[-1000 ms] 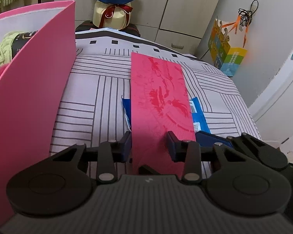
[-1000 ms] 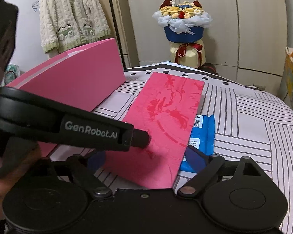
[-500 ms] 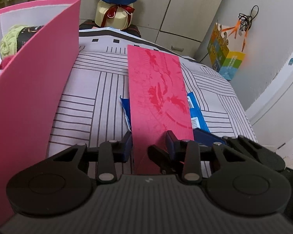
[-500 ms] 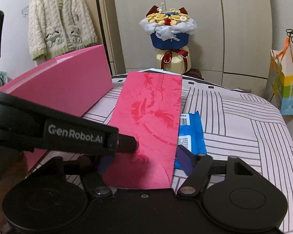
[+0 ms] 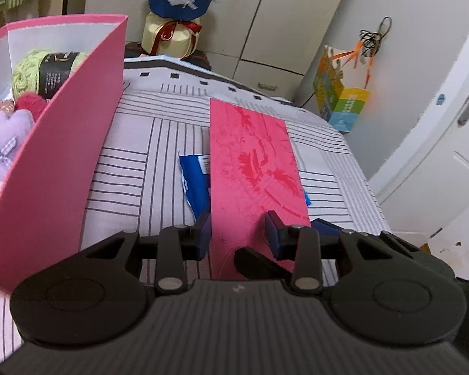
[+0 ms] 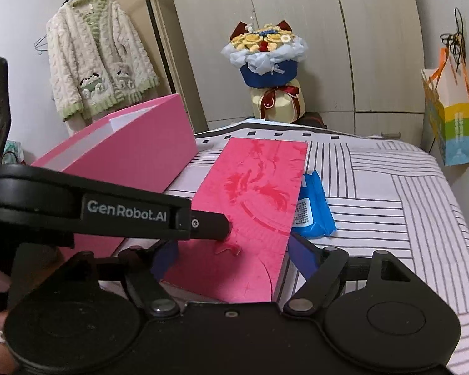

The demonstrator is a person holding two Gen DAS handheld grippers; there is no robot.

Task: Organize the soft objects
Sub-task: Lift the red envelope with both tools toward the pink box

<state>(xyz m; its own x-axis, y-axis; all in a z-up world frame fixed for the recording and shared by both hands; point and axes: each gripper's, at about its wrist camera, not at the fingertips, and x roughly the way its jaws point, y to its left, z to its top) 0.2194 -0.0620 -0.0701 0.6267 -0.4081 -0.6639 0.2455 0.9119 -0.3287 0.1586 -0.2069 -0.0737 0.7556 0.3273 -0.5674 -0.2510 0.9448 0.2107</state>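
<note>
A flat red box (image 5: 253,162) with a printed pattern is held tilted above the striped bed (image 5: 134,162). My left gripper (image 5: 237,228) is shut on its near end; in the right wrist view one of its fingers (image 6: 209,223) presses on the red top (image 6: 259,187). My right gripper (image 6: 234,253) straddles the same end, and its jaws are opening, with the pads just off the box's edges. A blue packet (image 6: 312,212) lies on the bed under the red box. At the left, the open pink box (image 5: 62,162) holds green yarn (image 5: 28,72) and a purple plush (image 5: 6,137).
A bouquet (image 6: 265,72) stands beyond the bed's far end, in front of grey wardrobe doors. A colourful paper bag (image 6: 450,125) hangs at the right and a fluffy cardigan (image 6: 97,72) at the left. A white door (image 5: 437,156) is to the right of the bed.
Both grippers have drawn back and risen a little with the red box. The pink box's inside now shows in the left wrist view. The right jaws narrowed, then widened again.
</note>
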